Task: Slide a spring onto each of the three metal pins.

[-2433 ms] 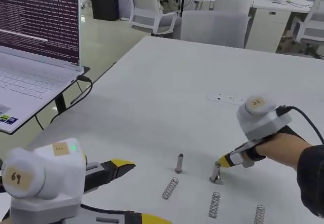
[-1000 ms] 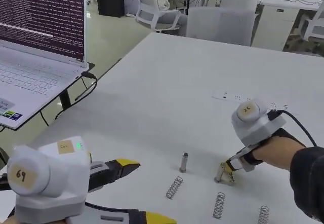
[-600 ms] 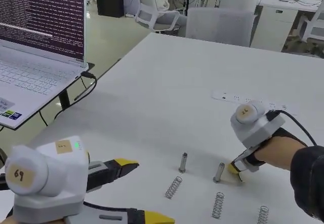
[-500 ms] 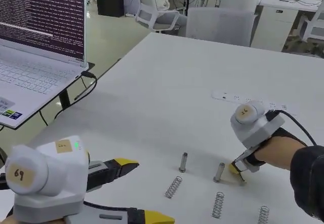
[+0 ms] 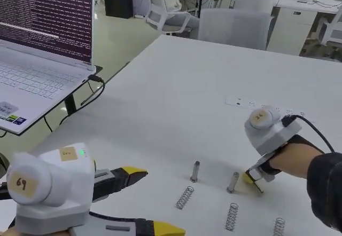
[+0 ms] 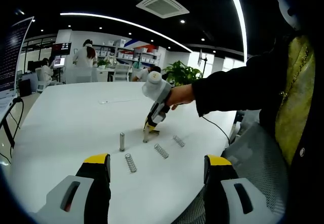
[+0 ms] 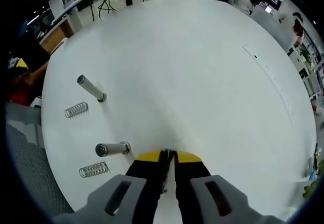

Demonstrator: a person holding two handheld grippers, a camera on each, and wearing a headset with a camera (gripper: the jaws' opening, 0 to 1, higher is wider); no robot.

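1. Jaws of the right gripper (image 7: 167,156) stand pressed together low over the table (image 7: 202,57), with a thin dark sliver in the slit (too small to name).
2. The left gripper (image 6: 157,161) hangs spread and empty, well short of the parts ahead of it.
3. One metal pin (image 7: 112,148) stands just beside the right gripper's tips, on their left. A second pin (image 7: 91,88) stands farther out on that side. Three springs (image 5: 231,216) lie loose, nearer the person than the pins, and none is on a pin.
4. The main risk, as I judge it, is that the closed tips sit very close to the near pin, so a sideways swing toward a spring could topple it.
5. A spring pinched mid-coil could buckle, or snag on a pin's top if lowered tilted.
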